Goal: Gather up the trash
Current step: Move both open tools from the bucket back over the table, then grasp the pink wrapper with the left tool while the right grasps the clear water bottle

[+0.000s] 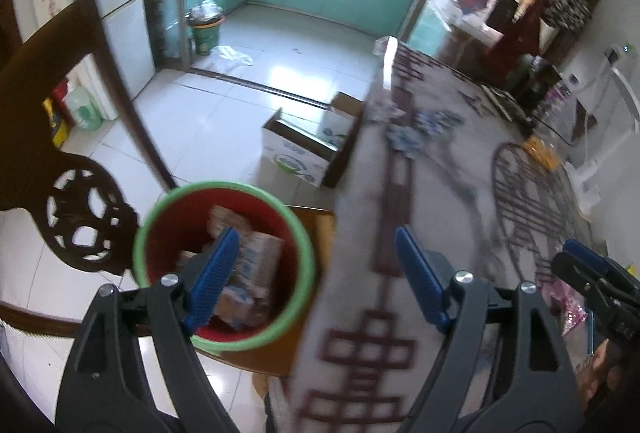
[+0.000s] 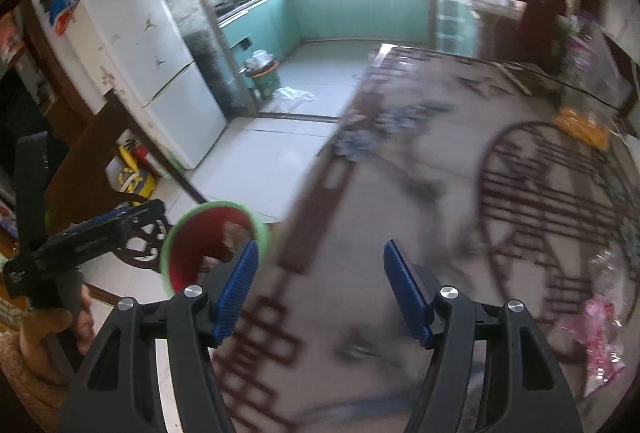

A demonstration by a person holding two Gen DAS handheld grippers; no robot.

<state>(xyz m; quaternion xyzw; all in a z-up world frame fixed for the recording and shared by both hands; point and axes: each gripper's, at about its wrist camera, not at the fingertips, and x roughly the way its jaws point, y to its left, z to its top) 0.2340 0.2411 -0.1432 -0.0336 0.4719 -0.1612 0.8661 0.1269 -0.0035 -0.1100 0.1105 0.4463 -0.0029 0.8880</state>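
Note:
A red bin with a green rim point(image 1: 224, 265) stands beside the table's left edge and holds several crumpled cartons point(image 1: 256, 261). My left gripper point(image 1: 320, 273) hangs open over the bin's right rim and the table edge, with nothing between its fingers. The right gripper point(image 2: 322, 283) is open and empty above the patterned tablecloth point(image 2: 400, 193). A pink wrapper point(image 2: 600, 333) lies on the cloth to its right, also seen as a pink wrapper point(image 1: 572, 307) in the left wrist view. Each gripper shows in the other's view: right gripper point(image 1: 576, 261), left gripper point(image 2: 128, 219). The bin point(image 2: 208, 237) sits left of the right gripper.
A dark carved chair point(image 1: 80, 193) stands left of the bin. An open cardboard box point(image 1: 308, 149) sits on the tiled floor beyond it. A yellow packet point(image 2: 580, 125) lies at the table's far right. A white fridge point(image 2: 140, 53) and a green bucket point(image 1: 206, 33) stand near the kitchen doorway.

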